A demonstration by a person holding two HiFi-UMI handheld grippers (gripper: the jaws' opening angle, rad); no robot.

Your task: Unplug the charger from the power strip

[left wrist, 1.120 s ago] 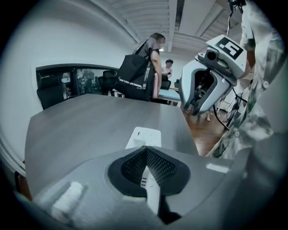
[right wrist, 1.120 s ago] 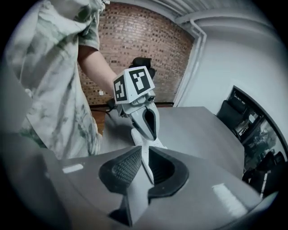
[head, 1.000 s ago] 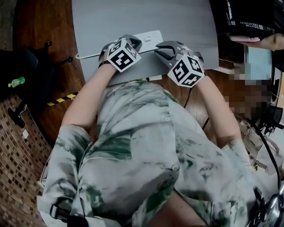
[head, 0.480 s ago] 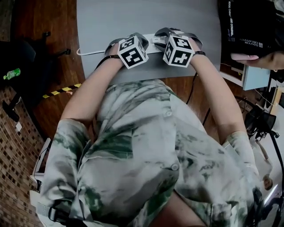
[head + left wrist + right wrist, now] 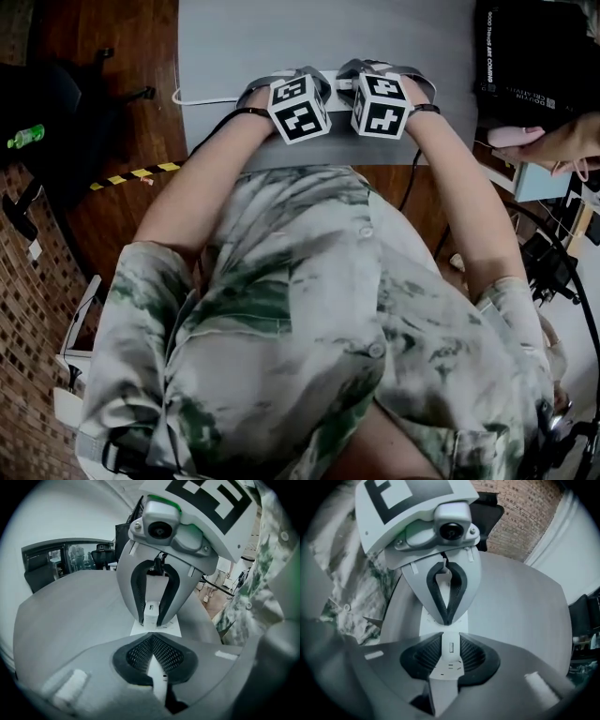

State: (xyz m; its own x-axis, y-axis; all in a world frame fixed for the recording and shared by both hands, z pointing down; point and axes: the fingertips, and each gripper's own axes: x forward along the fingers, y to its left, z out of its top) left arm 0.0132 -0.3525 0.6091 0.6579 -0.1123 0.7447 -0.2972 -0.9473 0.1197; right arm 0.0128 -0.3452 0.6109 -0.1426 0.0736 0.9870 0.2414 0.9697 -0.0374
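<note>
1. The white charger [image 5: 449, 660] stands upright on the power strip [image 5: 171, 629], which lies on the grey table [image 5: 375, 37].
2. The right gripper [image 5: 449, 637] points straight down over the charger. Its jaws are closing with the charger between them, pads against its two sides.
3. The left gripper [image 5: 152, 637] slants down facing it, jaws clenched tip to tip, with the tips set on the power strip near the charger.
4. Both forearms reach forward, and the two grippers are close side by side.
</note>
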